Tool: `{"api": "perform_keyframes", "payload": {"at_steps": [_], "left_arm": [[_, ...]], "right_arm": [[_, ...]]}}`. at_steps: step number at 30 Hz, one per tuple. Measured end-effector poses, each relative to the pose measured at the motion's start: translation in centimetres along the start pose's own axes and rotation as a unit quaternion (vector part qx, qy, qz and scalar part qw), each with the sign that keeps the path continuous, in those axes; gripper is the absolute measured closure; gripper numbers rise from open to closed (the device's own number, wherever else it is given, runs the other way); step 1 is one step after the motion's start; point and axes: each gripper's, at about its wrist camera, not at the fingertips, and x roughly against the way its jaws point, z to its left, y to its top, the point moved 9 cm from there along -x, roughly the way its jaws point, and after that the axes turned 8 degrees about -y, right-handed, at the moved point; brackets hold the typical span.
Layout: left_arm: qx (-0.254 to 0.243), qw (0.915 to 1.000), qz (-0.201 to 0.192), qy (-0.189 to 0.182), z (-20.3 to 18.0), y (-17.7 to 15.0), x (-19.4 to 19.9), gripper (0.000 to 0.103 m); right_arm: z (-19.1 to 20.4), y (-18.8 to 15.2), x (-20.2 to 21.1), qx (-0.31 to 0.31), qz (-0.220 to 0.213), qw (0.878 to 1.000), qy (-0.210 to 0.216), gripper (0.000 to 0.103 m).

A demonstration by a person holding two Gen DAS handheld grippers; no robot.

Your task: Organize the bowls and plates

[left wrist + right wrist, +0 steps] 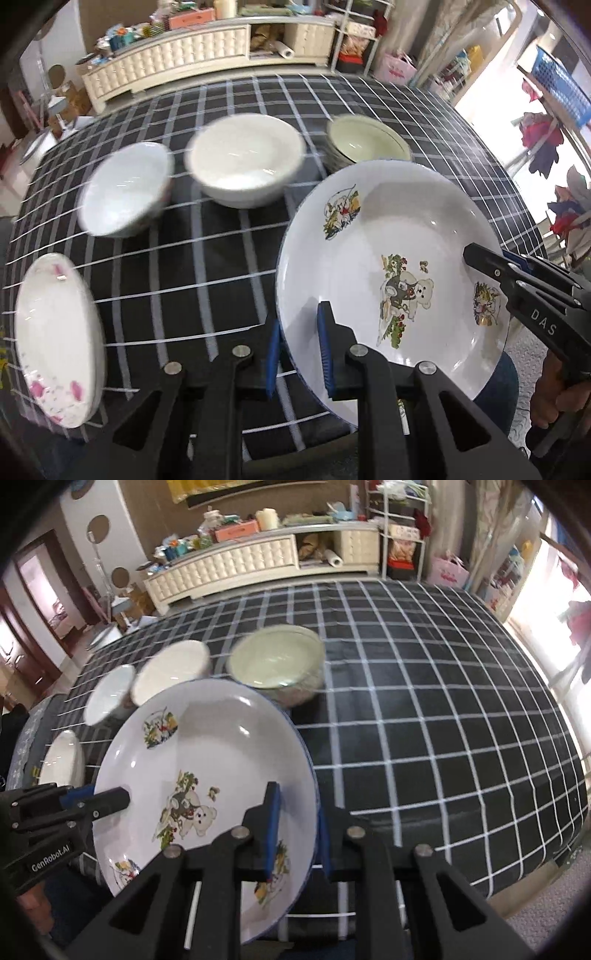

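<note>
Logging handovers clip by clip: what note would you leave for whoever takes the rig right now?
Left gripper: shut on the left rim of the large white cartoon-bear plate.
Right gripper: shut on the same plate's right rim; the plate is tilted above the black checked tablecloth.
On the cloth: stack of cream bowls, white bowl, smaller white bowl, pink-flowered white plate.
Done: cream bowls stacked.
Left: set the bear plate down, probably with the flowered plate; nest the two white bowls.

glossy, probably ceramic plate (406,236); matt checked cloth tablecloth (424,701); matt black plastic claws
</note>
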Motion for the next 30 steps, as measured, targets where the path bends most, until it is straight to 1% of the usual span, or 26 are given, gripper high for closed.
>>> {"api": "perform_keyframes", "payload": {"at_steps": [4, 8, 14, 17, 21, 25, 30], "left_arm": [[0.018, 0.9995, -0.021, 0.016, 2.7, -0.4, 3.0, 0.086], [0.047, 0.9974, -0.042, 0.035, 6.8, -1.4, 5.9, 0.086], [0.086, 0.9927, -0.053, 0.066, 12.5, -3.5, 9.2, 0.086], [0.104, 0.9897, -0.057, 0.081, 15.8, -4.7, 10.8, 0.086], [0.124, 0.9852, -0.064, 0.100, 19.0, -6.0, 12.4, 0.086], [0.150, 0.9804, -0.061, 0.112, 22.0, -7.3, 13.2, 0.086], [0.172, 0.9766, -0.054, 0.117, 24.4, -9.1, 13.5, 0.086]], "right_arm": [[3.5, 0.4, 0.4, 0.014, -0.001, 1.000, 0.023, 0.080], [7.7, 0.5, 0.5, 0.036, -0.001, 0.998, 0.044, 0.080], [14.4, 0.7, -0.2, 0.070, 0.004, 0.994, 0.079, 0.080], [17.4, 0.5, -0.9, 0.082, 0.016, 0.991, 0.100, 0.080], [21.2, 0.5, -1.7, 0.102, 0.027, 0.987, 0.119, 0.080], [24.7, 0.0, -2.2, 0.127, 0.028, 0.983, 0.127, 0.081], [26.9, -0.6, -2.9, 0.147, 0.035, 0.980, 0.132, 0.081]]}}
